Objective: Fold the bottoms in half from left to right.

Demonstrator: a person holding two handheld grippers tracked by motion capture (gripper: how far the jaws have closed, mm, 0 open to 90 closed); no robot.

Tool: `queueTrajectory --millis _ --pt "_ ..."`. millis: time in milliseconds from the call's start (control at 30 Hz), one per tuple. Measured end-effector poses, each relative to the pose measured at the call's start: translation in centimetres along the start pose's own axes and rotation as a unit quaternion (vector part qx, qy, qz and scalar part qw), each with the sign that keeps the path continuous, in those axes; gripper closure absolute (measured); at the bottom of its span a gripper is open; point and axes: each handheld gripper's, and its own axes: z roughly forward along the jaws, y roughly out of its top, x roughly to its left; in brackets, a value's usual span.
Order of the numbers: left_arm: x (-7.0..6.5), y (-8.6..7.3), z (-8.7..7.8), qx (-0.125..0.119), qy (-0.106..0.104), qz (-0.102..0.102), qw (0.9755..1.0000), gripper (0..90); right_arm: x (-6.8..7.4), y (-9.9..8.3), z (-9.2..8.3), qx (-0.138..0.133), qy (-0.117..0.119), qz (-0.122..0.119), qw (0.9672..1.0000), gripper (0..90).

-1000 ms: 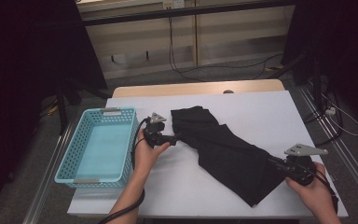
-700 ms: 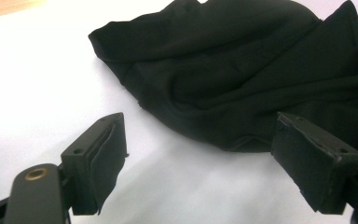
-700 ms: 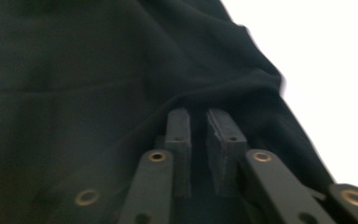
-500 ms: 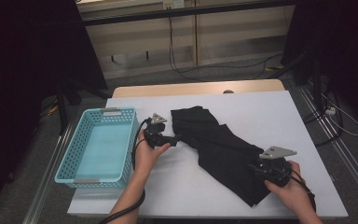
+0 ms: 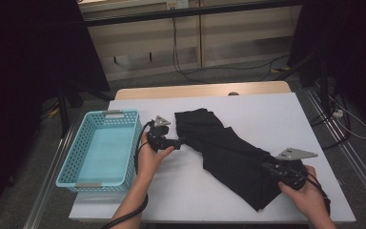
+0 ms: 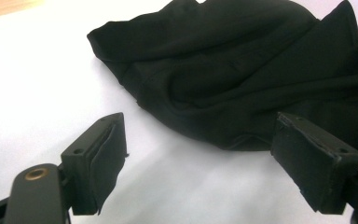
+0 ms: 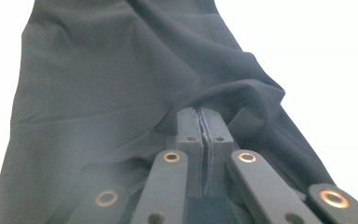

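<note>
On the white tabletop (image 5: pixel 209 191), a black garment (image 5: pixel 228 155) lay spread on a slant, its upper end near the middle and its lower end towards the near right corner. A light blue basket (image 5: pixel 76 164) stood empty at the left edge, well apart from the cloth. The left gripper (image 5: pixel 178 141) rested just beside the garment's upper left hem with its jaws spread wide and nothing between them; in the left gripper view the folded edge (image 6: pixel 242 140) lay close ahead of the gap. The right gripper (image 5: pixel 268 167) sat on the lower part of the cloth. Its jaws had just been closing, and in the right gripper view they stood pressed together on a small pinch of fabric (image 7: pixel 204 126), with creases running up from it. The garment looked thin, light and limp, likely to sag and slide on the smooth surface, so a hem or a bunched fold seemed the surest place to grip.
</note>
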Motion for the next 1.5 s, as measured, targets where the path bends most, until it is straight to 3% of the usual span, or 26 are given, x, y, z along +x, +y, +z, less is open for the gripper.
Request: queueTrajectory --millis 133,367,467,567,667,767,900,1000,1100,1133,1200,1333,1400,1500 --pt "0.0 0.0 0.0 0.000 0.001 0.002 1.0000 18.3 -0.7 -0.2 -1.7 -0.007 -0.001 0.005 1.0000 89.7" --pt "-0.1 0.1 -0.1 -0.002 -0.002 0.002 1.0000 18.3 -1.8 -1.3 -3.3 -0.009 -0.009 0.028 0.9995 90.0" --pt "-0.1 0.0 -0.2 -0.004 -0.004 -0.004 1.0000 18.3 -2.6 -1.8 -3.7 -0.005 -0.026 0.041 0.9988 88.6" --pt "-0.1 0.0 -0.4 -0.004 -0.004 -0.003 1.0000 18.3 -3.5 -1.9 -4.3 -0.007 -0.065 0.046 0.9968 89.2" --pt "0.0 -0.1 -0.4 -0.003 -0.001 -0.001 1.0000 18.3 -3.9 -2.0 -4.8 -0.011 -0.072 0.049 0.9961 88.2" --pt "0.1 -0.1 -0.6 -0.003 0.003 0.003 1.0000 18.3 -3.5 -2.1 -4.2 0.000 -0.074 0.042 0.9963 81.4" --pt "0.0 -0.1 -0.6 -0.005 0.001 0.000 1.0000 18.3 -2.8 -2.2 -2.5 0.030 -0.060 0.032 0.9972 71.4" --pt "-0.1 -0.1 -0.6 0.002 -0.001 0.005 1.0000 18.3 -2.2 -2.0 -1.4 0.038 -0.074 0.016 0.9964 62.1" --pt "-0.1 -0.2 -0.5 0.001 -0.001 0.002 1.0000 18.2 -1.8 -1.7 -0.4 0.039 -0.061 0.017 0.9972 72.8" --pt "-0.1 -0.2 -0.5 0.002 -0.001 0.002 1.0000 18.3 -1.6 -1.5 -0.3 0.037 -0.064 0.013 0.9972 81.3" --pt "0.0 -0.2 -0.7 0.002 -0.002 0.005 1.0000 18.3 -1.6 -0.9 -0.5 0.031 -0.070 0.005 0.9970 87.3" --pt "0.2 -0.2 -0.9 -0.002 -0.003 -0.003 1.0000 18.2 -2.7 -0.4 -2.7 0.001 -0.083 0.017 0.9964 88.5" --pt "0.3 -0.2 -1.0 0.000 0.001 -0.001 1.0000 18.2 -3.2 -0.9 -3.4 0.001 -0.090 0.020 0.9958 86.6" --pt "0.1 -0.1 -0.8 0.000 0.000 -0.003 1.0000 18.1 -4.0 -1.6 -4.1 0.006 -0.120 0.020 0.9926 78.3"
